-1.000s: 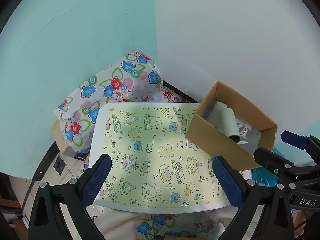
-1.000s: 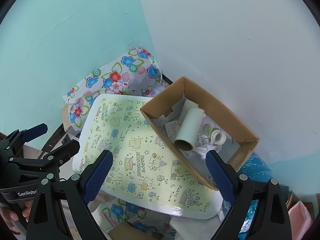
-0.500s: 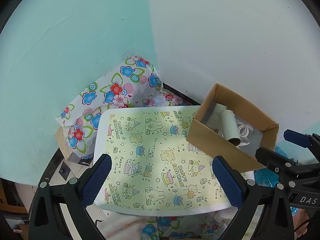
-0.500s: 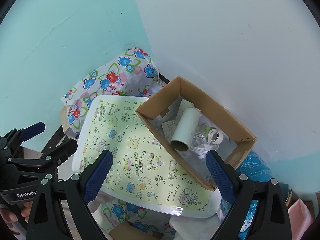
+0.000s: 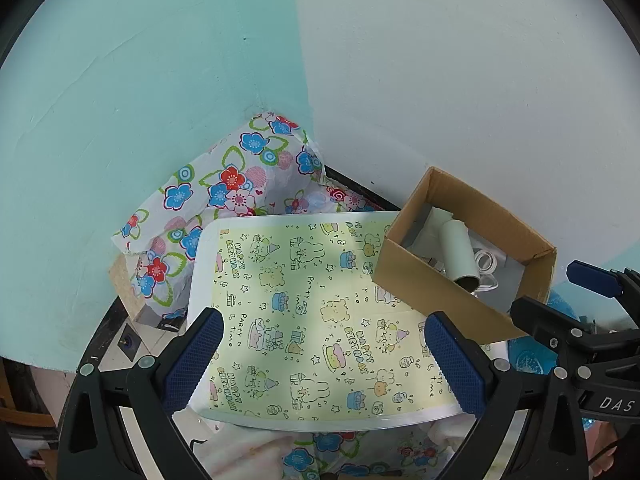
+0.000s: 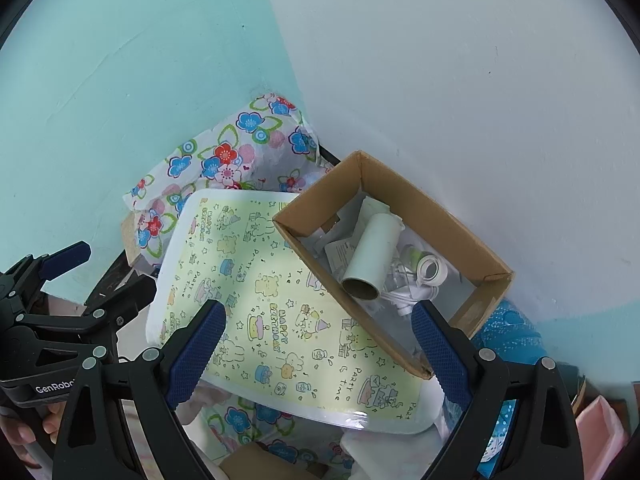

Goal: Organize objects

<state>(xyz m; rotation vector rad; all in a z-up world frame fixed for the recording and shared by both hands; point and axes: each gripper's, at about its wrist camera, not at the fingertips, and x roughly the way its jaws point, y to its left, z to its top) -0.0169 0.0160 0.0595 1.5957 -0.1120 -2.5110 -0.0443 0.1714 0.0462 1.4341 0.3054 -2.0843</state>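
Overhead, birthday-print tray (image 5: 304, 320), floral cloth (image 5: 224, 196), teal wall (image 5: 120, 80)

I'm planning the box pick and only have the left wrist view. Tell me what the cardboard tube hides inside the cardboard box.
Observer: In the right wrist view, a small green-and-white item lies in the cardboard box, between the cardboard tube and the white tape roll.
Operator: Report what's on the tube's other side.
Observer: A white printed paper slip lies flat there, partly tucked under the tube.
Operator: Name anything past the box on the right.
Observer: A pink object sits at the lower right edge. I can't tell what it is.
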